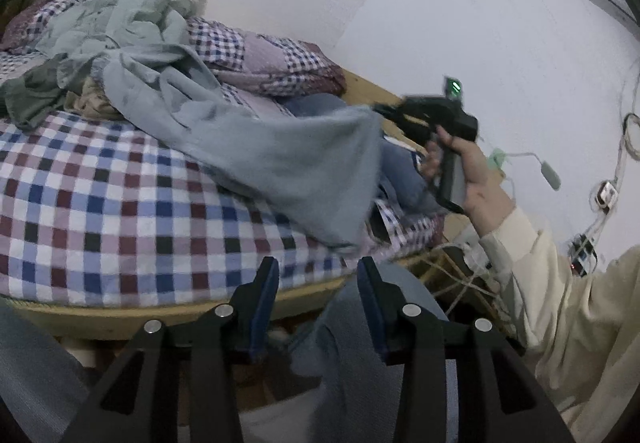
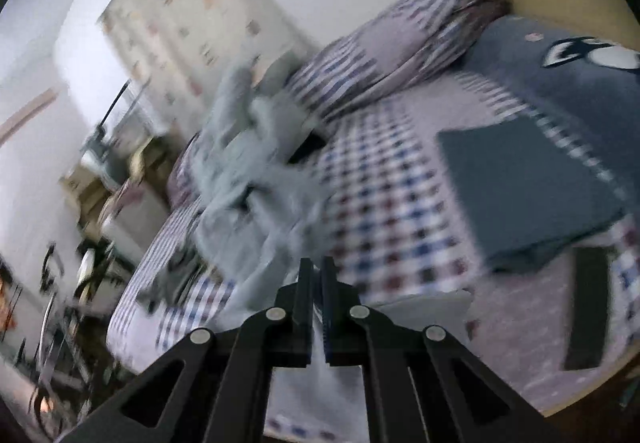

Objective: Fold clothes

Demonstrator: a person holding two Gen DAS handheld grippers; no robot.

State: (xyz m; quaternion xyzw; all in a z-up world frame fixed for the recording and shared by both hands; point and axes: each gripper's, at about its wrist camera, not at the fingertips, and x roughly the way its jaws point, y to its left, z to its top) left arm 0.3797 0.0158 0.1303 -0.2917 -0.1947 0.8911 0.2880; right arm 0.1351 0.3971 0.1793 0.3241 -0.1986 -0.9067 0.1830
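A bed (image 1: 100, 211) under a checked cover carries the work, and most of the folding appears still to come. Across its far side a heap of grey-green clothes (image 1: 120, 43) lies tangled against the checked pillow (image 1: 276, 59) at the head, none of it sorted. One pale grey garment (image 1: 288, 159) is stretched out of that heap toward the bed's right edge, its corner pinched in the right gripper (image 1: 384, 111), whose jaws are closed down narrow on the cloth; a hand (image 1: 476, 183) in a cream sleeve holds the tool. In the right wrist view the same cloth runs down between the closed jaws of that gripper (image 2: 318, 275). Near the head of the bed a dark folded piece (image 2: 524, 195) lies flat and squared, beside a blue garment with a printed figure (image 2: 560, 75); by the look of it these are finished work. The left gripper (image 1: 318, 275) hangs off the bed's near edge with jaws partly apart and nothing between them.

The right wrist view is smeared by motion, so the heap's makeup cannot be counted. How much of the grey garment is buried in the heap is hidden. The dark strip (image 2: 588, 307) at the bed's near corner cannot be identified.
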